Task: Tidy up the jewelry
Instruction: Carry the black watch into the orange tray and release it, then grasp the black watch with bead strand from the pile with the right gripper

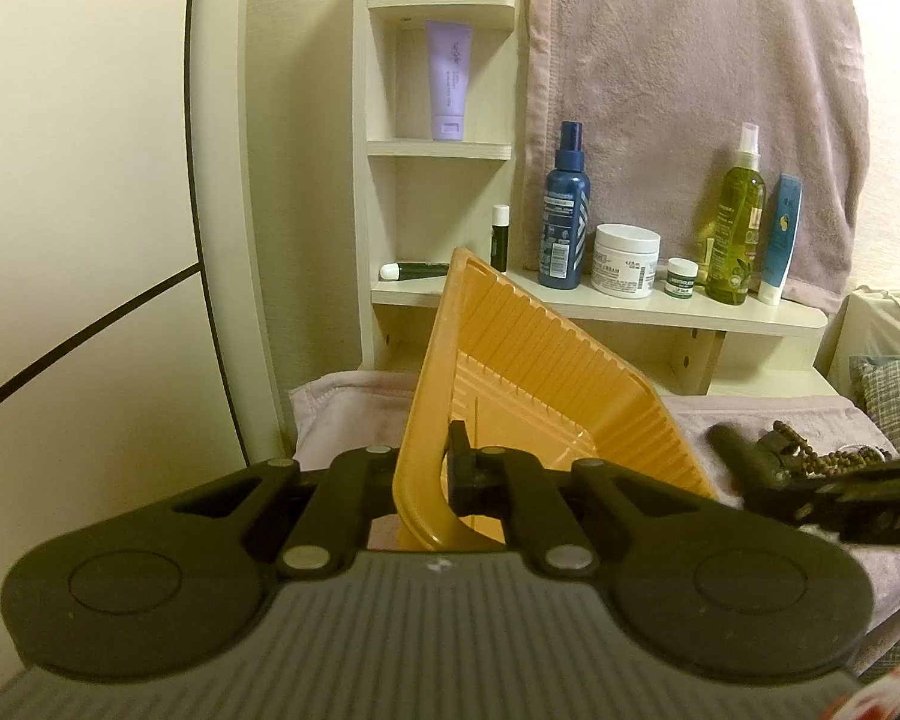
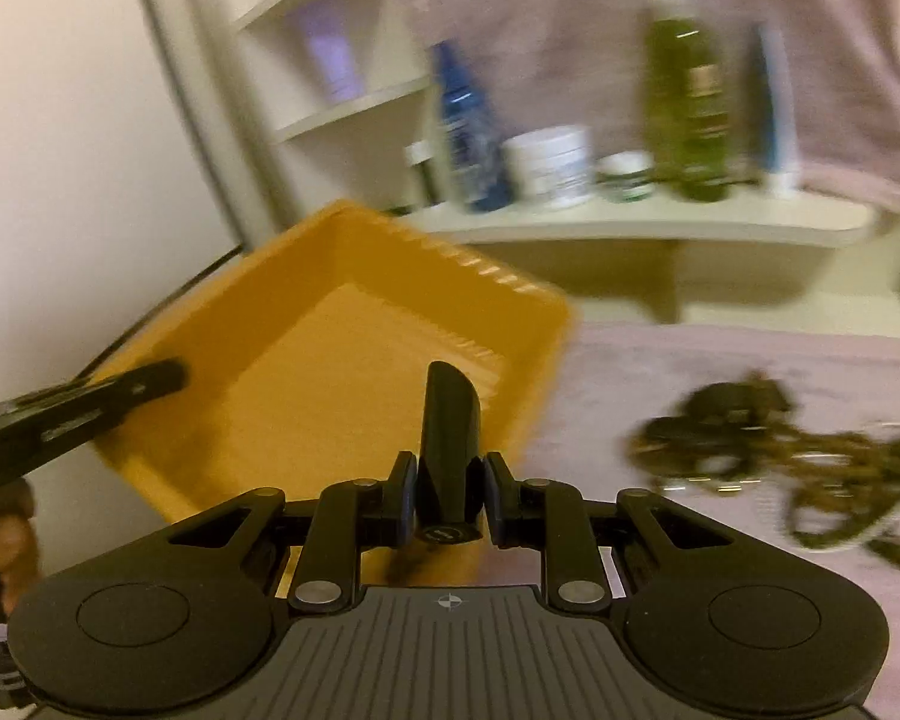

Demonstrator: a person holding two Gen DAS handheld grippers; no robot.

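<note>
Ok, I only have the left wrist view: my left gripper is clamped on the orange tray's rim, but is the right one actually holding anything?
Observer: Yes. The right gripper is shut on a black oblong piece, which stands up between its pads.
Operator: Is anything in the tray yet?
Observer: Nothing that I can see. The right wrist view looks into the orange tray and its floor is bare.
Operator: And where is the rest of the jewelry?
Observer: A tangle of brown bead strands lies on the pink cloth, to the right of the tray and apart from it. The view is blurred, so I cannot count the pieces.
</note>
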